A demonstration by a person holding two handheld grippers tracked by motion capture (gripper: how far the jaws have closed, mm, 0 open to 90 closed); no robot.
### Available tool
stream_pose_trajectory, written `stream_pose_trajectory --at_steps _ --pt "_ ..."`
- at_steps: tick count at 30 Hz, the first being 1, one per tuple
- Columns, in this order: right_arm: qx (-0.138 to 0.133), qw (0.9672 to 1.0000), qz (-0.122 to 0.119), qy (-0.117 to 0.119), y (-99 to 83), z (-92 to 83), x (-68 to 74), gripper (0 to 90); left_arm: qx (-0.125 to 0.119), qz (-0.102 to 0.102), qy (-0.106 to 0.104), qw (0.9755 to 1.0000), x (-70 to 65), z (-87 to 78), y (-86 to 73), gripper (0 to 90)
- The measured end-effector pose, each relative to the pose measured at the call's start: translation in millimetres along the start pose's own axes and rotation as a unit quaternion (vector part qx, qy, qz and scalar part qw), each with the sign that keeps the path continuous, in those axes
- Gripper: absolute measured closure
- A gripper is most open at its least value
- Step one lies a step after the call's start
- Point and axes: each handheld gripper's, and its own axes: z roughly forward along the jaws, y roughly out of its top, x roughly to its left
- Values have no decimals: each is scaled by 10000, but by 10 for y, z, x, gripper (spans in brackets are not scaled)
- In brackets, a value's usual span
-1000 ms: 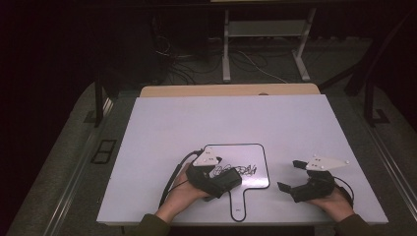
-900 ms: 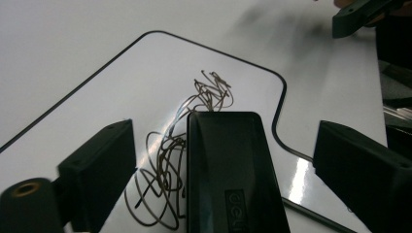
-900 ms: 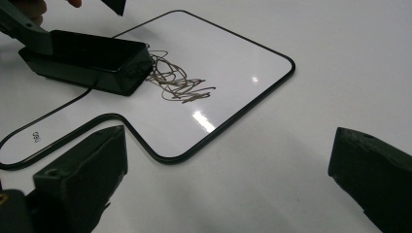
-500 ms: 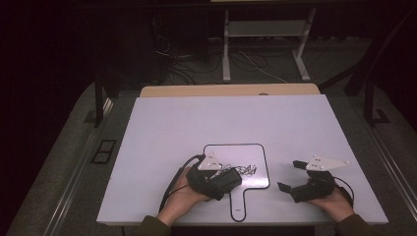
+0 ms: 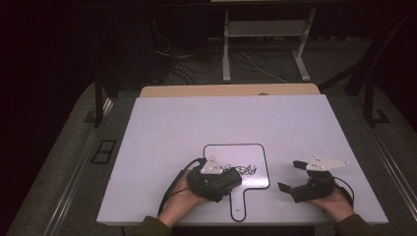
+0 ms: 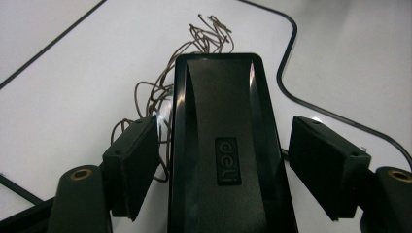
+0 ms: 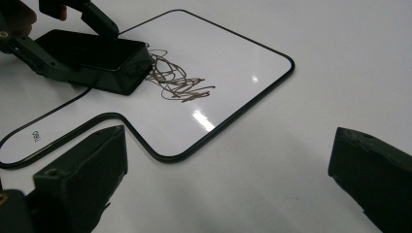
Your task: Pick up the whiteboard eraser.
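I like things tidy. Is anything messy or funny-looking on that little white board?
Yes: a brown scribble tangles across the small whiteboard. The black eraser sits on its edge, between the left gripper jaws, which have just been closing. Nothing looks spilled or broken.

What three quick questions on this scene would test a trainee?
1. True or false: the right tongs hold the eraser.
2. What lies between the left tongs? A marker; B eraser; C cloth.
3. Fill in: the scribble is drawn on the ____.
Key: 1 false, they stand open and empty. 2 B; those tongs have just been closing around it. 3 board.
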Motion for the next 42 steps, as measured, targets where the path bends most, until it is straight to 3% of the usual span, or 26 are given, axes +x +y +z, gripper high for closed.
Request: stream_pose_trajectory --at_steps 15,28,42 --pt "2 10000 10 -6 1 2 -2 0 138 -55 58 9999 9 29 -9 312" --pt "3 10000 10 -5 1 1 -3 0 227 -96 -63 9997 24 31 -7 374" --pt "1 10000 3 -3 1 -1 -4 0 291 -161 -83 9994 40 32 8 383"
